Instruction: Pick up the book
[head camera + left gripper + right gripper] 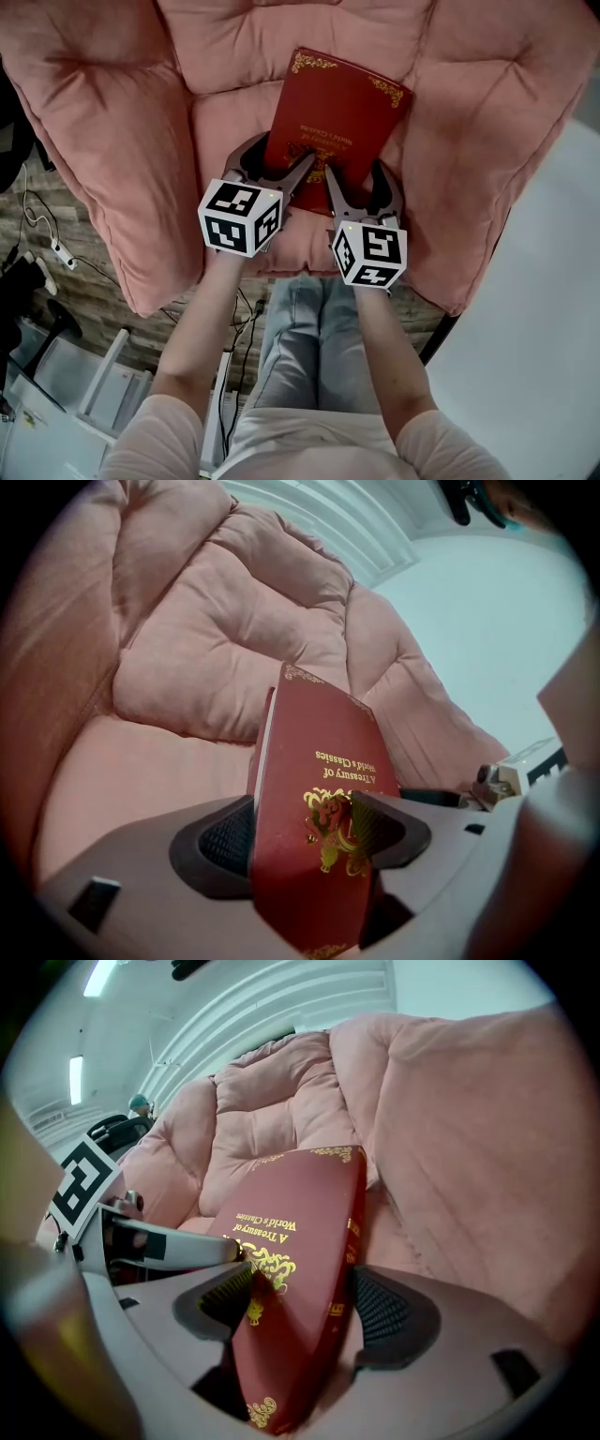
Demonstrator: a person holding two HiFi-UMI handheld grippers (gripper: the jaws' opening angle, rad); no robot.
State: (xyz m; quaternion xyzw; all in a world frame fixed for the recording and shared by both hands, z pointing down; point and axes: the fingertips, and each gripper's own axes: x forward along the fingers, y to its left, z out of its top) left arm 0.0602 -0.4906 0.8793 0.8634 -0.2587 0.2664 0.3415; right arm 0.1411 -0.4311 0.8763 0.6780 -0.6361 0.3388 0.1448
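Book: a deep red hardback with gold scrollwork in the cover's corners, a gold emblem low on the cover and the gold title "A Treasury of World's Classics". There is gold print on the spine and pale page edges on the opposite side.
Book's place: over the middle of the seat cushion of a pink padded armchair, cover up. Its far edge points toward the back cushion and is turned a little to the person's right. The near edge is hidden among the jaws, so I cannot tell whether it rests on the seat.
Left gripper: at the book's near left corner, its 2 jaws set wide with the book slanting between them. 1 pad lies against the page-edge side and the other on the cover beside the emblem. No gap shows, so it grips the book.
Right gripper: at the near right corner, jaws spread wide and not gripping. The left pad meets the cover by the emblem. The right pad stands clear of the spine, with pink cushion showing between.
Grippers together: just beside each other, both angled down toward the back cushion.
Marker cubes: 1 on each gripper, with black-and-white squares.
Person: 2 forearms reach in from the chair's front edge, above legs in blue jeans.
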